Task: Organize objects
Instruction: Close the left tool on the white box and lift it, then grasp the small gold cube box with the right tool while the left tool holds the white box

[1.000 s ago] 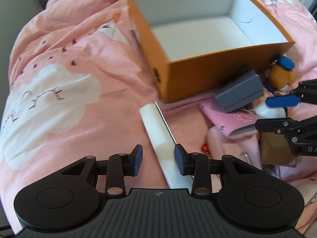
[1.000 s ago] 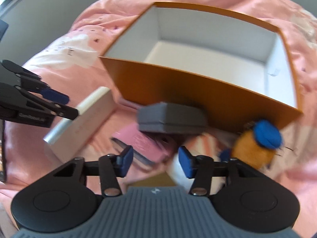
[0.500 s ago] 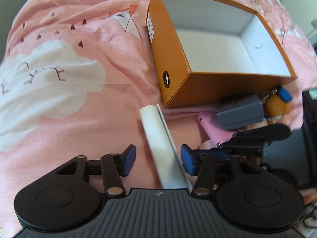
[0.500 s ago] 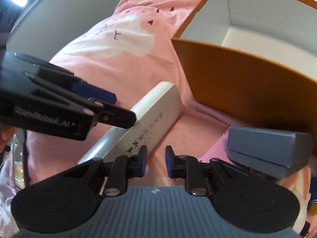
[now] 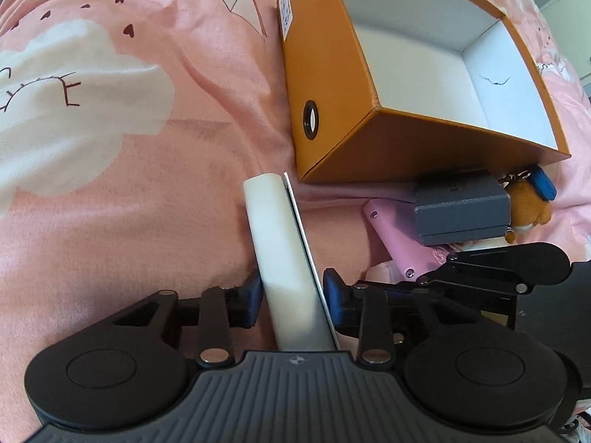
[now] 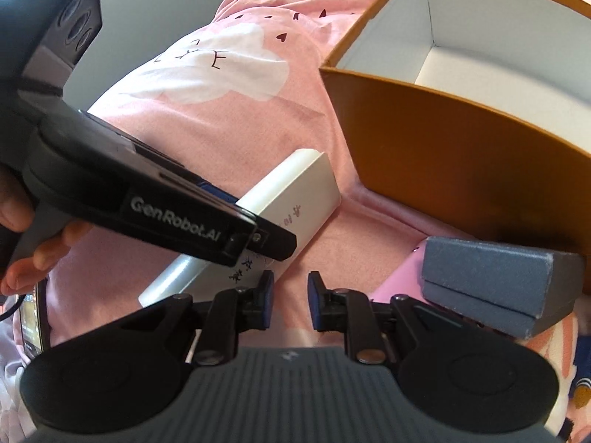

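Observation:
A long white box (image 5: 284, 254) lies on the pink bedspread, one end toward the orange box (image 5: 369, 147). My left gripper (image 5: 293, 295) straddles its near end with both blue pads close against its sides. The white box also shows in the right wrist view (image 6: 291, 203) under the left gripper's body. My right gripper (image 6: 290, 301) hovers low beside it, jaws narrowly apart with nothing between them. The orange box (image 6: 461, 158) is open on top with a bare white inside.
A grey case (image 5: 461, 206) lies on a pink pouch (image 5: 399, 236) by the orange box's near wall. A brown plush keychain (image 5: 528, 203) with a blue cap sits to their right. A phone (image 6: 33, 317) lies at the left edge.
My left gripper moved forward along the white box and closed in on its sides. My right gripper moved left from the grey case toward the white box and narrowed its jaws.

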Demonstrator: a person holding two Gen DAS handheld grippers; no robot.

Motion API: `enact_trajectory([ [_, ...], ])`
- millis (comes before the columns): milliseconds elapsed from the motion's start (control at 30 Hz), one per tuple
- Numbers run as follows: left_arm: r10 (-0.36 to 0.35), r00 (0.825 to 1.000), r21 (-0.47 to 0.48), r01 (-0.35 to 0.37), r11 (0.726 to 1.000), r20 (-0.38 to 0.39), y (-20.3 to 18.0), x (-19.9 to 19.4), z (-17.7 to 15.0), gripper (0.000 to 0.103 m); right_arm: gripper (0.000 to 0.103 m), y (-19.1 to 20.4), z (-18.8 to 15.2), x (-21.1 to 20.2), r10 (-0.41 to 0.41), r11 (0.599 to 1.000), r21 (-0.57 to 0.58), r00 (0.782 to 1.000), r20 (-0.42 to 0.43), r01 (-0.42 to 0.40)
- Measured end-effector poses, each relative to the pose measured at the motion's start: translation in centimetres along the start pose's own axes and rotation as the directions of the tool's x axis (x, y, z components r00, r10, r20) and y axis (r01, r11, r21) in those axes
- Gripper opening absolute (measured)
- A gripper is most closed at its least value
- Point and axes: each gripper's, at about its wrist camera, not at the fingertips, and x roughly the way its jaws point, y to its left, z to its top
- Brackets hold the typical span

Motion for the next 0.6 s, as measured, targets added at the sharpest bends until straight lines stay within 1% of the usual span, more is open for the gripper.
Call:
enact_trajectory([
  [167, -0.016, 0.999, 0.018, 0.016, 1.0, 0.036, -0.1, -0.7, -0.6, 0.037, 0.023, 0.1, -0.1, -1.1, -0.014, 1.0, -0.009, 1.0, 0.01, 0.014],
  [333, -0.039, 0.996, 0.054, 0.035, 0.998, 0.076, -1.1, -2.0, -1.3, 0.035, 0.024, -0.2, -0.8, -3.8, -0.043, 0.998, -0.033, 0.998, 0.036, 0.045],
  [400, -0.052, 0.995, 0.071, 0.046, 0.996, 0.089, -1.7, -2.5, -1.6, 0.034, 0.03, -0.6, -1.2, -5.3, -0.052, 0.998, -0.037, 0.998, 0.04, 0.053],
  [433, -0.062, 0.993, 0.081, 0.054, 0.995, 0.096, -1.9, -2.7, -1.8, 0.034, 0.036, -0.8, -1.5, -6.2, -0.075, 0.996, -0.043, 0.996, 0.047, 0.077],
  [500, -0.078, 0.991, 0.097, 0.068, 0.993, 0.112, -2.4, -3.3, -2.1, 0.033, 0.037, -1.3, -2.1, -7.8, -0.13, 0.989, -0.058, 0.99, 0.06, 0.133],
  [533, -0.088, 0.989, 0.104, 0.075, 0.992, 0.121, -2.6, -3.5, -2.3, 0.033, 0.038, -1.7, -2.4, -8.5, -0.15, 0.986, -0.062, 0.987, 0.057, 0.153],
  [600, -0.107, 0.984, 0.112, 0.092, 0.989, 0.14, -2.9, -4.2, -2.5, 0.032, 0.042, -2.6, -3.2, -9.7, -0.181, 0.981, -0.058, 0.982, 0.043, 0.184],
])
